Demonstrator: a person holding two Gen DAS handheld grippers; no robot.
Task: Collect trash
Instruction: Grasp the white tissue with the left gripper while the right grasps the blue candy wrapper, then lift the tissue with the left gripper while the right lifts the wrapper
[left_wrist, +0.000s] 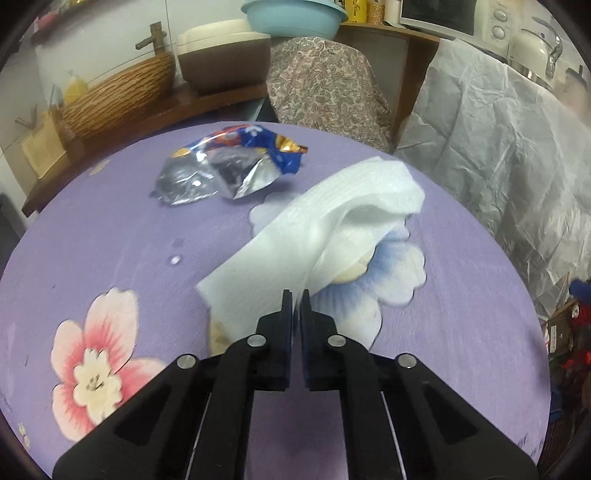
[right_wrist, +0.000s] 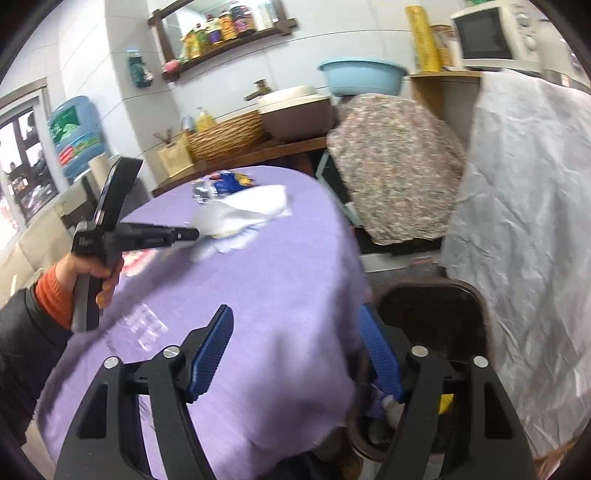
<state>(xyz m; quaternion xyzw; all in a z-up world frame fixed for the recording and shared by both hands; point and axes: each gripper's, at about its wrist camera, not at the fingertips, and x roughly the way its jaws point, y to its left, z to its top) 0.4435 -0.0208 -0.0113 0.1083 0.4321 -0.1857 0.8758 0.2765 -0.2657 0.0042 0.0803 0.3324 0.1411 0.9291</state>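
Observation:
A white paper napkin (left_wrist: 332, 221) lies crumpled on the purple flowered tablecloth (left_wrist: 110, 240). My left gripper (left_wrist: 295, 300) is shut on the napkin's near edge. Behind it, near the table's far rim, sits a torn blue and silver snack wrapper (left_wrist: 229, 166). The right wrist view shows the same left gripper (right_wrist: 194, 233), held by a hand in an orange cuff, pinching the napkin (right_wrist: 258, 206), with the wrapper (right_wrist: 225, 182) beyond. My right gripper (right_wrist: 295, 312) stands open over the table's right edge with nothing between its fingers, beside a dark brown bin (right_wrist: 476, 295).
A chair under a paisley cover (right_wrist: 395, 166) stands past the table, with a white plastic sheet (right_wrist: 524, 184) draped to its right. A wooden counter carries a woven basket (left_wrist: 118, 96), a brown basin (left_wrist: 221, 62) and a blue bowl (right_wrist: 362, 75). Some rubbish lies in the bin.

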